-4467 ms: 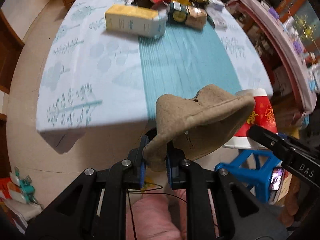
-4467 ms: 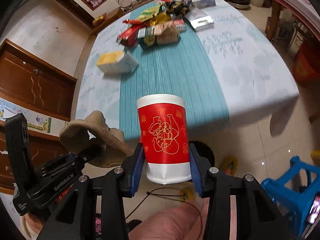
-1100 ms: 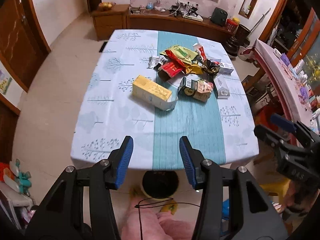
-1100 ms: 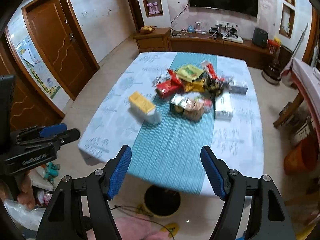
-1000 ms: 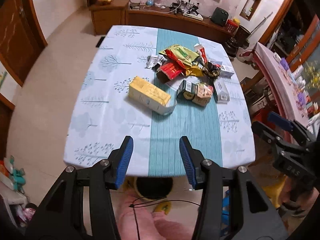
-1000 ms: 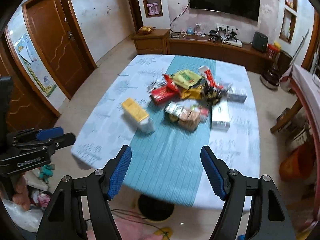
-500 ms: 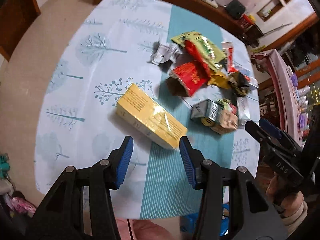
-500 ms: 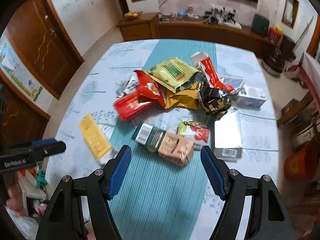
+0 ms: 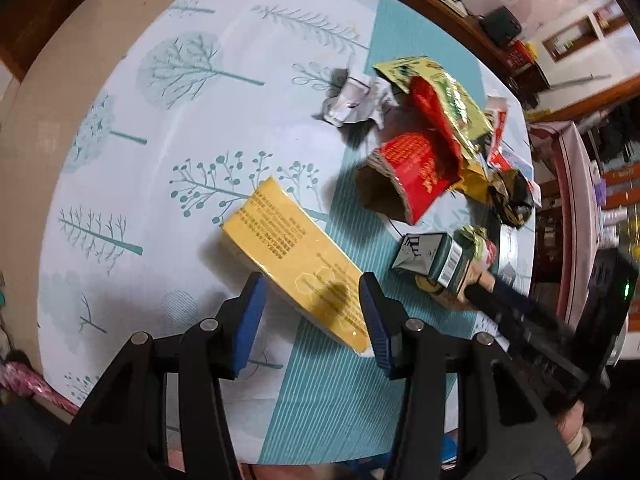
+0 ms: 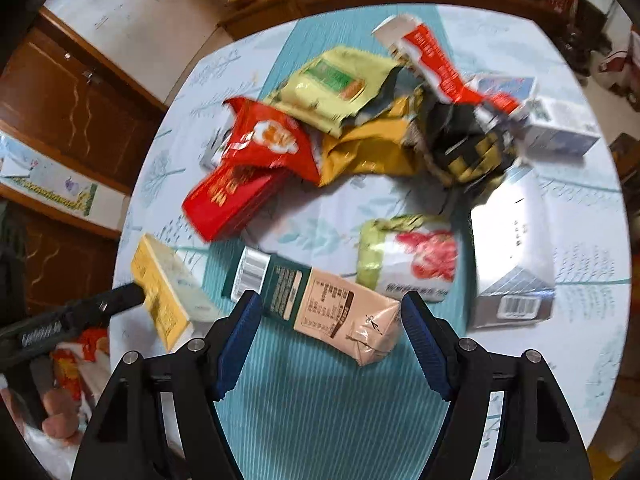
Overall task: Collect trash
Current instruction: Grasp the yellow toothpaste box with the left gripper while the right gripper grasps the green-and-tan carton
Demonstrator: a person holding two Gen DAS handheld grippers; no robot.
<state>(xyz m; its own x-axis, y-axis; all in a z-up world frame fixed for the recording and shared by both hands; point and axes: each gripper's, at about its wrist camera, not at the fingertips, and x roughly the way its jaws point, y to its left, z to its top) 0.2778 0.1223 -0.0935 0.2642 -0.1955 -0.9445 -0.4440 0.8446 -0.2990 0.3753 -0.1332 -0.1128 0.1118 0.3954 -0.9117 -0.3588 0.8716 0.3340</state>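
My left tool (image 9: 312, 312) is spread wide, straddling the near end of the yellow carton (image 9: 296, 260) on the worktop (image 9: 132, 152). My right tool (image 10: 332, 336) gapes, empty, around the green-and-tan carton (image 10: 320, 300); wrappers (image 10: 340, 120) lie beyond.

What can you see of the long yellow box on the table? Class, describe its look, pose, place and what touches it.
The yellow box is a long rectangular carton, apparently glossy card, with small dark print on its yellow top and a pale side visible in the right wrist view. It looks closed and undamaged. It lies flat on the tablecloth, across the edge of the teal stripe, apart from the other trash. The open left gripper straddles its near end; contact cannot be told.
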